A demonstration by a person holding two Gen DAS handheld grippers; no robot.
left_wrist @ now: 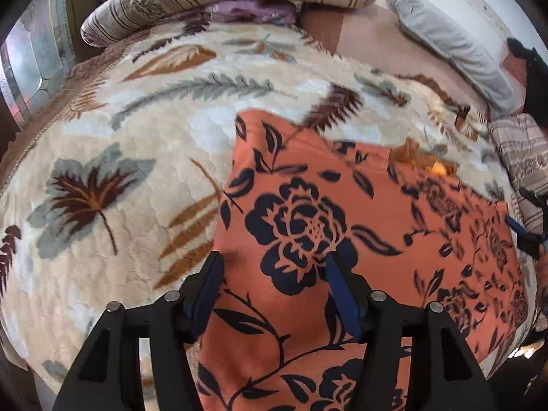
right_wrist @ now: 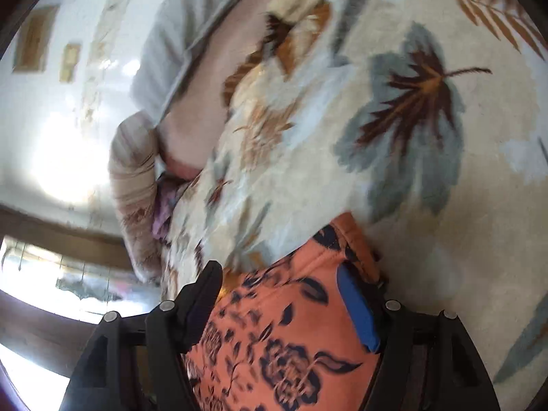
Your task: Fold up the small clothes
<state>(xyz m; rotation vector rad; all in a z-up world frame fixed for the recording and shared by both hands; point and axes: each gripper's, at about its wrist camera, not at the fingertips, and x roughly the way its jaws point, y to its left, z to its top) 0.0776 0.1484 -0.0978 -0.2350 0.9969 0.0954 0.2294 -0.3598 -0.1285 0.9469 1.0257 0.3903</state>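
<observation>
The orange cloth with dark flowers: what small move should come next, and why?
Probably close the left gripper on the orange flowered cloth. Its jaws stand wide apart over the cloth, which lies on the leaf-patterned fleece blanket; the right gripper also straddles cloth.

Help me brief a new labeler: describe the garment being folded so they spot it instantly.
Start at the cream plush leaf-print blanket that covers the bed. On its near right part lies the orange floral garment, with the left gripper open above its near edge. Its orange ground and large dark navy roses set it apart from the pale bedding around it.
</observation>
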